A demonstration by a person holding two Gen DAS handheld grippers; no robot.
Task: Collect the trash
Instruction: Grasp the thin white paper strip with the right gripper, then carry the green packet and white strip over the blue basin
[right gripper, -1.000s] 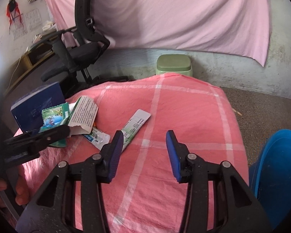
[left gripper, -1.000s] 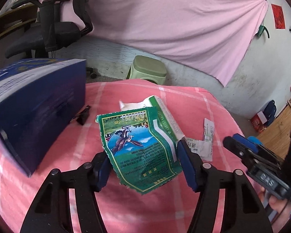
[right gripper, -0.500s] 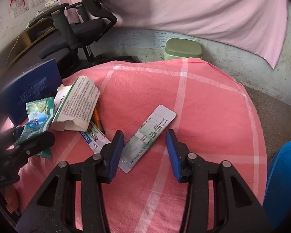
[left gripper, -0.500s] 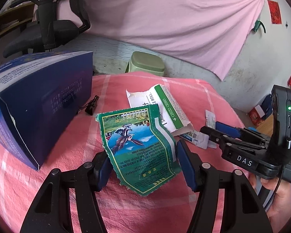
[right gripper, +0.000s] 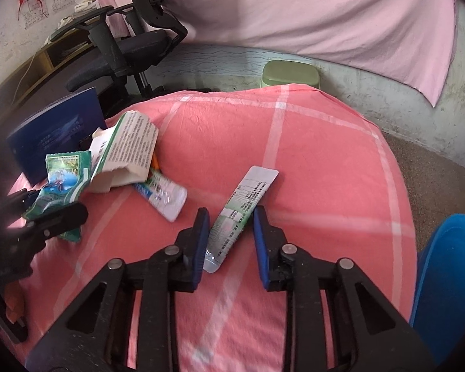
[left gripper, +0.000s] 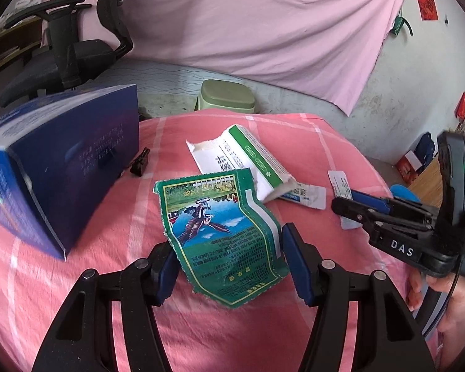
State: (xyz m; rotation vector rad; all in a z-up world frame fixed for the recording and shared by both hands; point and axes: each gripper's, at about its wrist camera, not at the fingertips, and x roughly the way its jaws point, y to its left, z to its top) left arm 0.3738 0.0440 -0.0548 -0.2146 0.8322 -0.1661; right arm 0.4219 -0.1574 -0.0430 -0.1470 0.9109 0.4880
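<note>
A torn green wrapper (left gripper: 220,235) with a bird picture lies between the fingers of my left gripper (left gripper: 228,260), which stands open around it; it also shows in the right wrist view (right gripper: 60,183). A torn white-and-green carton (left gripper: 245,164) lies behind it, with a small clear sachet (left gripper: 303,197) beside it. My right gripper (right gripper: 229,241) is open, its fingers on either side of the near end of a long flat white-and-green sachet (right gripper: 245,207) on the pink cloth. The carton (right gripper: 127,152) and small sachet (right gripper: 167,198) lie to its left.
A dark blue box (left gripper: 59,167) stands at the left of the pink checked tablecloth (right gripper: 310,155), with a black binder clip (left gripper: 139,164) beside it. A blue bin (right gripper: 449,279) stands off the table's right edge. A green stool (left gripper: 226,99) and an office chair (right gripper: 127,43) stand beyond.
My right gripper has moved forward and left until its fingers straddle the long sachet. My left gripper has stayed around the green wrapper while its view shifted slightly right.
</note>
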